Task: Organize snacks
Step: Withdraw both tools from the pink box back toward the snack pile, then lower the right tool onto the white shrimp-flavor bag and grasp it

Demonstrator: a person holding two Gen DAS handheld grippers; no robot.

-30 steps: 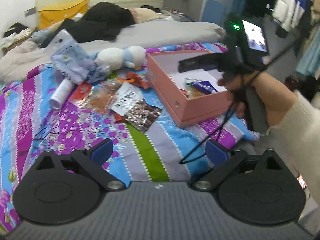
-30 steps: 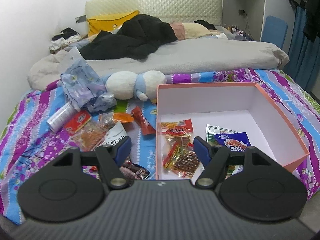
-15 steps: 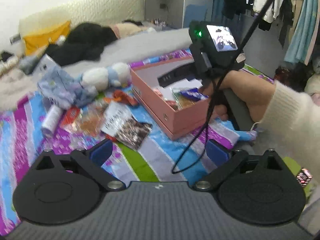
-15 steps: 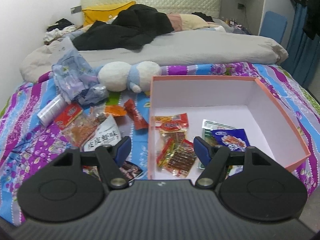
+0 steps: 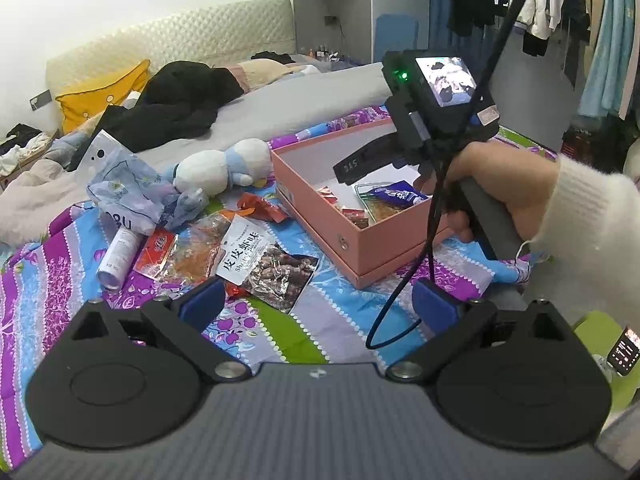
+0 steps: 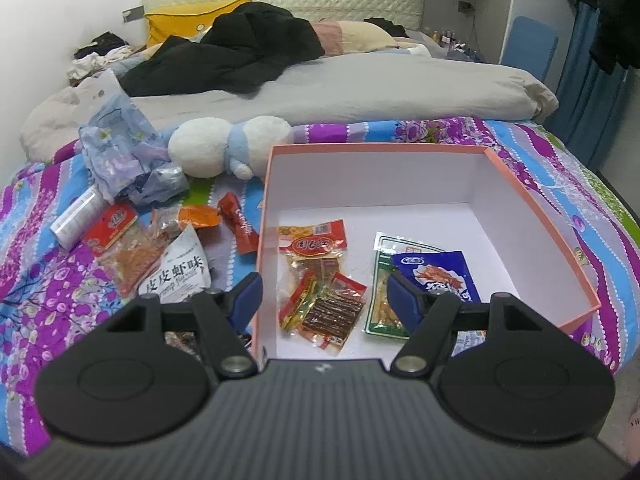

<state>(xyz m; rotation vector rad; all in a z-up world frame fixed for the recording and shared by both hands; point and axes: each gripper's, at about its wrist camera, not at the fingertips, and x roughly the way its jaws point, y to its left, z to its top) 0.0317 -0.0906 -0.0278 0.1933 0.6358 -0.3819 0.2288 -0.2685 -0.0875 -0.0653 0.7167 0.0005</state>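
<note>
Bedroom clutter frames everything I see: a bed (image 6: 560, 184) under a striped floral sheet, grey duvet behind, clothes hanging off to one side. On the sheet sits the pink box (image 6: 532, 204), open-topped, with a few packets already lying flat on its white floor: a red-labelled one (image 6: 314, 245), a small pile of brown sticks in clear wrap (image 6: 332, 312), and a blue pouch (image 6: 436, 274) overlapping a green-edged one.

Loose snacks lie just beside the box's left wall: the white shrimp packet (image 5: 250, 252) with its clear window, an orange-filled clear bag (image 5: 188, 254), a red wrapper (image 5: 256, 206). A plush toy (image 5: 224, 166) and a crumpled bag (image 5: 128, 184) sit behind them, a white tube (image 5: 116, 256) alongside.

My left gripper (image 5: 318, 304) hovers over the sheet near the shrimp packet, jaws spread, nothing between them. My right gripper (image 6: 324, 296) hangs over the box's near-left corner, jaws likewise spread and empty; in the left view I can see the hand (image 5: 492, 184) holding it.

I judge these packets to be light, floppy and slick, with crinkly film that slides on cloth. The shrimp packet I would take by its flat sealed top edge, where the film is doubled and stiffer, rather than over the lumpy filling, which could crush or squirt sideways. Pinching low risks catching the sheet too.
</note>
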